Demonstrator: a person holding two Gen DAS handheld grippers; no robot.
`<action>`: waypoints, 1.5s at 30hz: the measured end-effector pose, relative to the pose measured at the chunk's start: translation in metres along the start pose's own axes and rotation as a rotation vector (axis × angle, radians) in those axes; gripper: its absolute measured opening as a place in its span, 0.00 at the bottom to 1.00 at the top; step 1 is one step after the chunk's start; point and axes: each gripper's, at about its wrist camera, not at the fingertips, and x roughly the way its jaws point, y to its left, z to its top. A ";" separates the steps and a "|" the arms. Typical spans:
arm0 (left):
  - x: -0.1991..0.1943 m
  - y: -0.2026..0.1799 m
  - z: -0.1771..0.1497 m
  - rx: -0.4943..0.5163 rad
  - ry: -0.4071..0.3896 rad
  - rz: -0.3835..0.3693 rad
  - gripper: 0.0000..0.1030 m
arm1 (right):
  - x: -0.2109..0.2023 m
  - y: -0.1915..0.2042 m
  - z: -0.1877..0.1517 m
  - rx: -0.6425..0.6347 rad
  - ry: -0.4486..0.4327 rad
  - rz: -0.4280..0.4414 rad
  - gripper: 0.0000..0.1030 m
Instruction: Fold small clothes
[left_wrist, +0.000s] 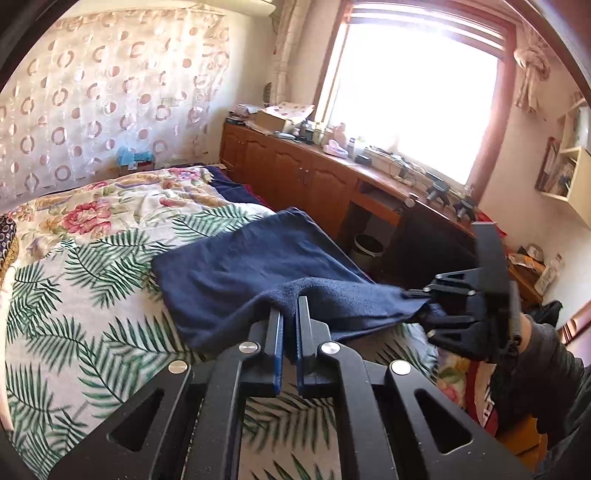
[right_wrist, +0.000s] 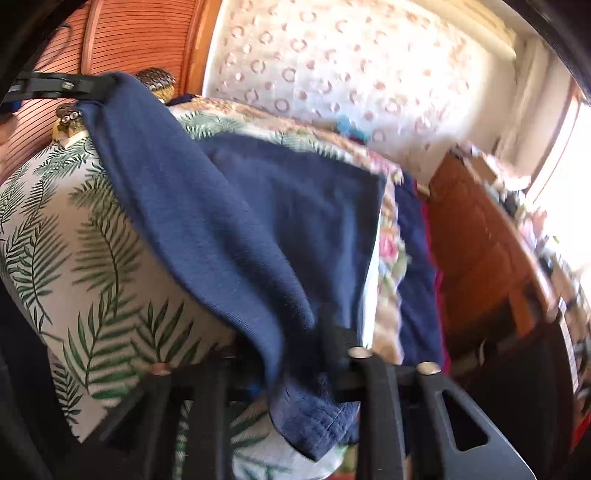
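A navy blue cloth (left_wrist: 251, 266) lies on the bed, its near edge lifted. My left gripper (left_wrist: 290, 308) is shut on that near edge. My right gripper (left_wrist: 428, 302) shows at the right in the left wrist view, shut on the other corner of the same edge. In the right wrist view the navy cloth (right_wrist: 258, 229) drapes over my right gripper (right_wrist: 295, 354) and hides its fingers. The left gripper (right_wrist: 92, 90) shows at the upper left there, holding the cloth's far corner.
The bed has a palm-leaf sheet (left_wrist: 74, 314) and a floral quilt (left_wrist: 122, 206). A wooden cabinet (left_wrist: 295, 173) with clutter on top runs under the bright window (left_wrist: 417, 92). A bin (left_wrist: 365, 249) stands beneath the desk. A patterned curtain (left_wrist: 103, 99) hangs behind the bed.
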 end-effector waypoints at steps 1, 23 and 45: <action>0.002 0.006 0.004 -0.007 -0.006 0.014 0.06 | -0.001 0.000 0.009 -0.017 -0.013 -0.013 0.10; 0.100 0.118 0.046 -0.098 0.087 0.167 0.17 | 0.127 -0.084 0.148 0.120 -0.027 0.123 0.16; 0.130 0.138 0.029 -0.145 0.196 0.170 0.73 | 0.112 -0.127 0.152 0.358 -0.014 0.061 0.73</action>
